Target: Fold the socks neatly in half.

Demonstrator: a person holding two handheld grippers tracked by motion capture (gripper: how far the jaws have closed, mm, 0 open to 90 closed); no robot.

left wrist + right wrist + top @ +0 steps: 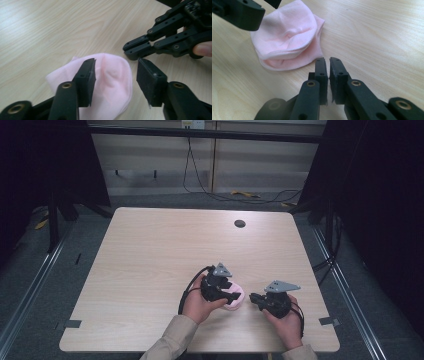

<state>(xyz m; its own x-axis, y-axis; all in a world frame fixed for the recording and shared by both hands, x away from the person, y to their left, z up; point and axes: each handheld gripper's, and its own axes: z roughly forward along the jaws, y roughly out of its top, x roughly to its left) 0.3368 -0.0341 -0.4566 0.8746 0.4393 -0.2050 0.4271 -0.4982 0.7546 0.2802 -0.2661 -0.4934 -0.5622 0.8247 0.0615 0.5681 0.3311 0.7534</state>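
Pink folded cloth (110, 82) lying on the wooden tabletop (150, 250), left hand-held gripper (116, 75) hovering over it with jaws standing apart, nothing clamped, right hand-held gripper (329, 65) waiting just beside the cloth, jaws pressed together, empty

We see a light wood-grain surface (150, 250) carrying one folded pink cloth (235, 299) near its front edge.
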